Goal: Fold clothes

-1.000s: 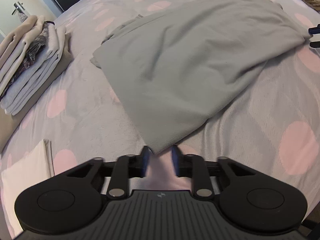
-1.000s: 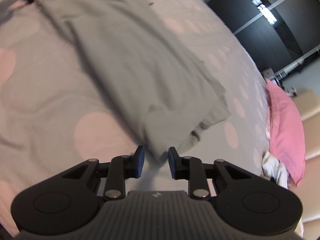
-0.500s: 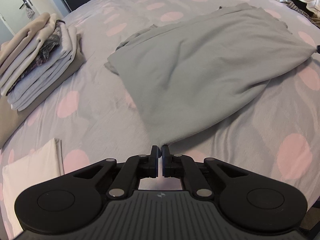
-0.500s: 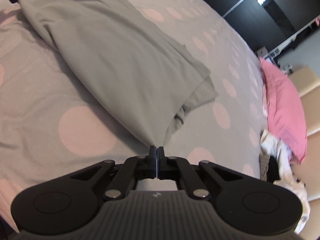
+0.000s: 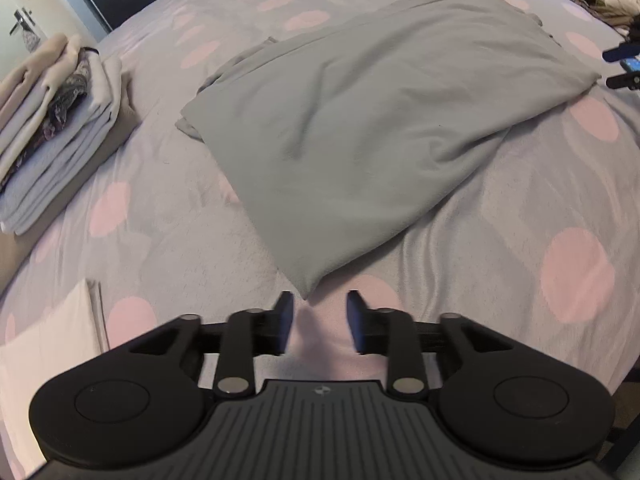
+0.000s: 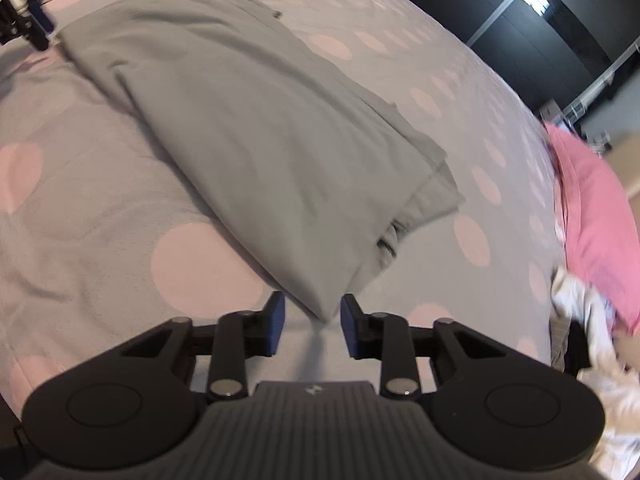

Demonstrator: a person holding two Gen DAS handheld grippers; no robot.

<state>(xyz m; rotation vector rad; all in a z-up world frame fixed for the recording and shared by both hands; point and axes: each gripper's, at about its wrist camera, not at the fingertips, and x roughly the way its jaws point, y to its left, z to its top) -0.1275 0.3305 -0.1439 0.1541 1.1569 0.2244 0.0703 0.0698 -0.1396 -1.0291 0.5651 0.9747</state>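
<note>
Ahead of left gripper (image 5: 319, 307): grey garment (image 5: 376, 120) covers the bed centre. Stack of folded clothes (image 5: 52, 120) blocks far left, white folded cloth (image 5: 44, 344) near left. Bare spotted bedcover (image 5: 540, 240) to its right is passable. Right of right gripper (image 6: 312, 312): pink pillow (image 6: 592, 216), white clothes heap (image 6: 600, 340).

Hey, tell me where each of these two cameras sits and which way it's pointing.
Left wrist: on the left gripper, angled down at a corner of the grey garment; folded stack at left; jaws opening, clear of the cloth.
Right wrist: on the right gripper, angled down at another corner; pink pillow at right; jaws opening, corner between them.
Shared: the garment, the dotted bedspread, and each other's gripper at the frame edge.
</note>
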